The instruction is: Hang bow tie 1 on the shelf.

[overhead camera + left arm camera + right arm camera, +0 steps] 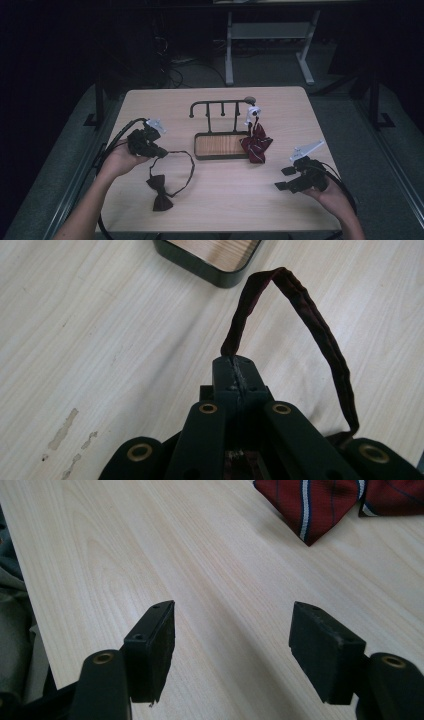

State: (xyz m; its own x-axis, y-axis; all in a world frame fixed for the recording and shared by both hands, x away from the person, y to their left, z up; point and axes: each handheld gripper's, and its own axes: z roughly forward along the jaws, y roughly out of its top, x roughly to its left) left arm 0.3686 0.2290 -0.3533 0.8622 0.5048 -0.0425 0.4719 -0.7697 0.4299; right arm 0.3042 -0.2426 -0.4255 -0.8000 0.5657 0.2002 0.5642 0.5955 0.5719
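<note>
Left gripper (161, 151) clamps the dark bow tie's strap (186, 161), lifting it; next, hook it on the rack (221, 105). Right gripper (285, 178) gapes idle.

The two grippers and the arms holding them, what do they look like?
Both are black. The left gripper and right gripper each carry a grey three-cornered plate on top and trail a black cable. Brass-coloured rivets dot their linkages, and the jaws end in blocky black pads. The forearms are bare, without sleeves.
</note>
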